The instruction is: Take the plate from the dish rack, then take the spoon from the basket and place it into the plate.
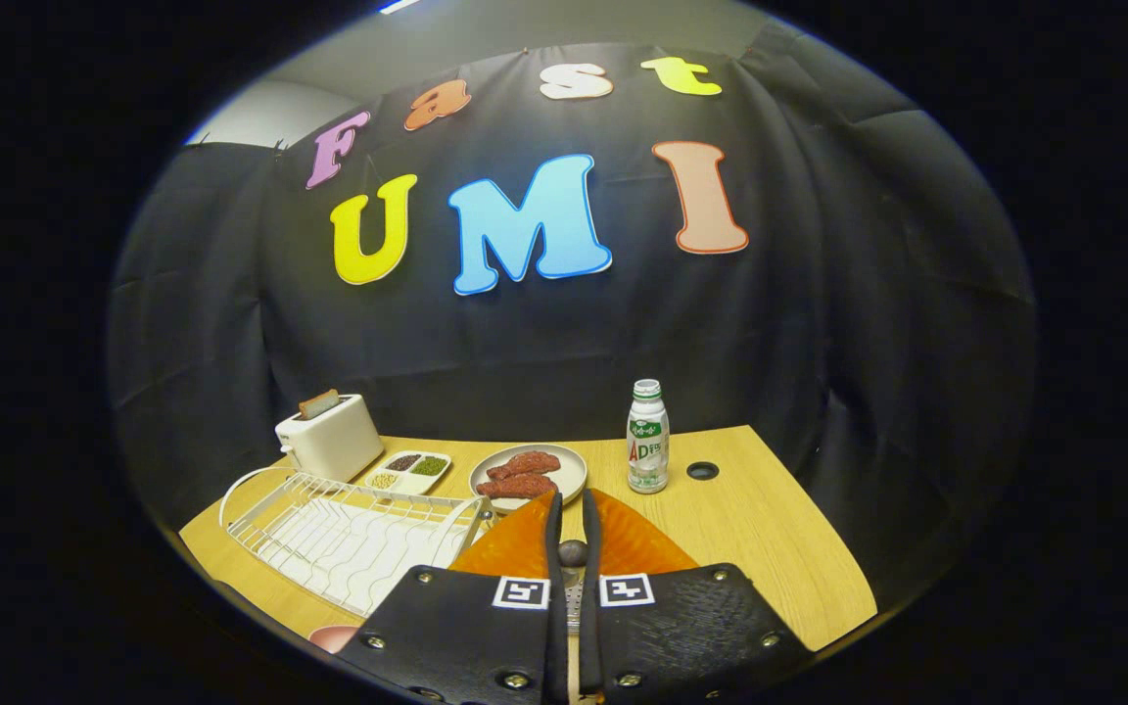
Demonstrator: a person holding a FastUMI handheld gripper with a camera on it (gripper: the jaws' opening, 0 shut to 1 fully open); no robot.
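My gripper [572, 504] is shut on the rim of an orange plate [634, 543], which fans out on both sides of the two narrow black fingers [553, 534] and is lifted above the wooden table [770, 548]. The plate hides the table just ahead of the fingers. A small dark round knob shows in the slit between the fingers. The white wire dish rack [349, 539] lies to the left of the fingers, with no dish standing in it.
Beyond the rack stands a white toaster [329, 439] with toast in it. Next to it are a divided tray of beans [409, 470] and a grey plate of red meat [531, 472]. A small white bottle [647, 450] stands beside a cable hole [702, 470]. A pink object [333, 637] peeks out beside the left finger.
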